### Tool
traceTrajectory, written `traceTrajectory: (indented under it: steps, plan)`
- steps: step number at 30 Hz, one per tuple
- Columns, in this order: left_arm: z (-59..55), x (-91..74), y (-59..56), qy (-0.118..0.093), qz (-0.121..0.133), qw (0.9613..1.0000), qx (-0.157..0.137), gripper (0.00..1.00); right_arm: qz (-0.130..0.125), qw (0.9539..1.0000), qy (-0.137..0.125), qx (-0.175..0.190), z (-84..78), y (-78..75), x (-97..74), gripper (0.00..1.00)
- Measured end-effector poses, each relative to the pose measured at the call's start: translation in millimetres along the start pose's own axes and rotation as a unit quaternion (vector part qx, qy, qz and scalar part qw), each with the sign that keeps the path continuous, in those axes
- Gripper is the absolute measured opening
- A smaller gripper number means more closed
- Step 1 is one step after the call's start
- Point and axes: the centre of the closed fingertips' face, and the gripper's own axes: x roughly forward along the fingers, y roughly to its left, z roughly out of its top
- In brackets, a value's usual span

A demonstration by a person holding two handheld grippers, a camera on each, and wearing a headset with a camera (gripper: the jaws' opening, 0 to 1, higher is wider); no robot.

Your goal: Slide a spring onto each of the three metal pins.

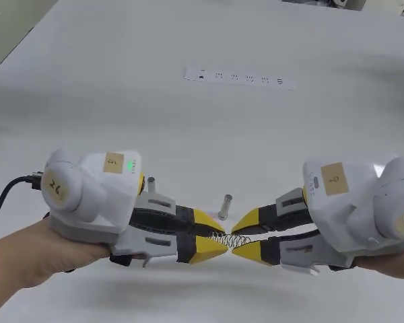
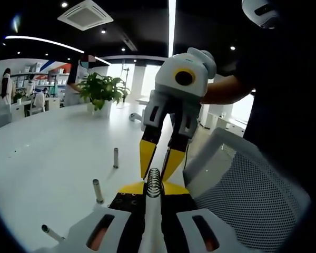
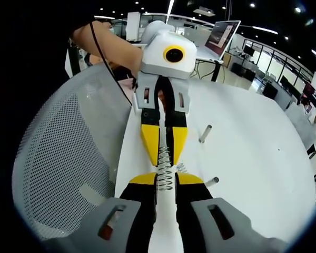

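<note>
A thin metal spring (image 1: 230,239) stretches in the air between the two grippers, tip to tip. My left gripper (image 1: 222,243) is shut on one end, with the spring (image 2: 154,182) poking out of its yellow jaws. From the other side my right gripper (image 1: 236,241) is shut on the other end of the spring (image 3: 165,176). A small extra coil (image 3: 181,168) sticks out beside it. One upright pin (image 1: 224,206) stands just behind the tips, another pin (image 1: 151,183) behind the left gripper. The left gripper view has three pins (image 2: 116,157), (image 2: 97,191), (image 2: 51,233) on the white table.
A white power strip (image 1: 239,77) lies far back on the table (image 1: 121,101). A black cable (image 1: 3,195) trails from the left gripper. A grey mesh chair (image 2: 253,190) (image 3: 68,158) stands at the table's near edge, and a potted plant (image 2: 102,89) sits far off.
</note>
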Motion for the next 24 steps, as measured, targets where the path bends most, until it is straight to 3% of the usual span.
traceTrajectory:
  steps: [10,24]
  plan:
    - [1.6,-0.5,-1.3,-0.003,-0.002,1.0000,-0.004,0.02,0.005,0.9995,-0.012,0.030,-3.4,-0.7,-4.2,0.13]
    - [2.3,-4.1,-1.6,-0.004,-0.002,1.0000,-0.004,0.02,0.003,0.9997,-0.016,0.017,-5.8,1.8,-1.6,0.08]
